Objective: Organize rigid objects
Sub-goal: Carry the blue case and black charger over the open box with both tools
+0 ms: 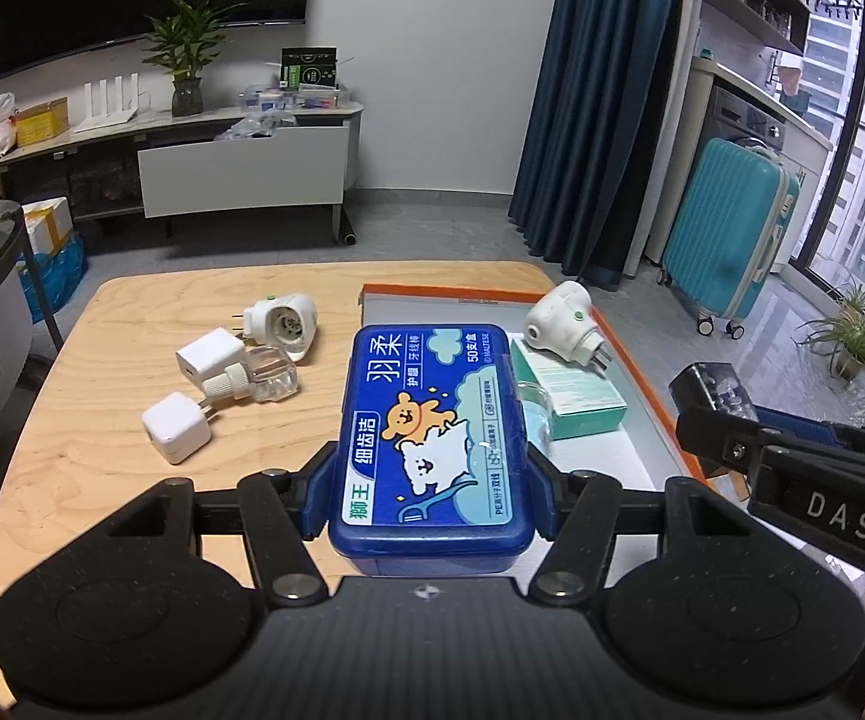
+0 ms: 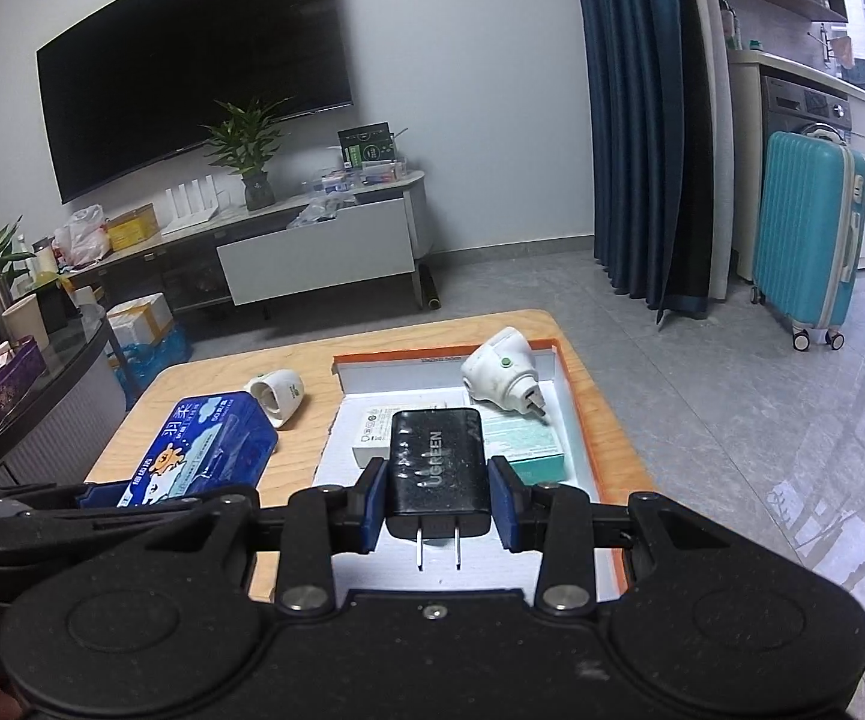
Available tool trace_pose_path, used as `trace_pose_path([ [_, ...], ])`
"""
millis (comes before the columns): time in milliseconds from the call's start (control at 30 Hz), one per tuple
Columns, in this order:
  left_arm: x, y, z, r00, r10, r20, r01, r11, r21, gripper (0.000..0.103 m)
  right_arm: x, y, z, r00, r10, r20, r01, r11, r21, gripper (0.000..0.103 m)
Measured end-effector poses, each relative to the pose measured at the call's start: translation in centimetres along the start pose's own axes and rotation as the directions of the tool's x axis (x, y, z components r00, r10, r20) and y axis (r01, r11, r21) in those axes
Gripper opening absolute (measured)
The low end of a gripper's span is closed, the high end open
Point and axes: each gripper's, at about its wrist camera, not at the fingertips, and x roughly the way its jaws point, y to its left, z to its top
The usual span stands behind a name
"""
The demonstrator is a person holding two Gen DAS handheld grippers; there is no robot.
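Left gripper (image 1: pixel 432 498) clamps the blue floss box (image 1: pixel 432 444), held above the wooden worktop (image 1: pixel 102 360). Right gripper (image 2: pixel 437 498) clamps a black charger (image 2: pixel 437 468), prongs toward the camera, above the orange-rimmed tray (image 2: pixel 576 384) containing a white plug-in device (image 2: pixel 501 378) and teal carton (image 2: pixel 528 450).

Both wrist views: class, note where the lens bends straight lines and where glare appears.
Left wrist view: the curtain bows near the edge, and daylight glares off the floor. Right wrist view: the TV edges curve, and the floor shines.

Dim, sharp, fisheye-warped edges
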Motion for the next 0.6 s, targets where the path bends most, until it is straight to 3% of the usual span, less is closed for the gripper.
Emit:
trace_pose_path([
  [600,0.76,-0.32,-0.04,1.0,-0.011,-0.013,0.011,1.0,0.015,0.062,0.96,-0.14,-0.02,1.0,-0.014,-0.027,0.014,1.0,-0.005,0.044],
])
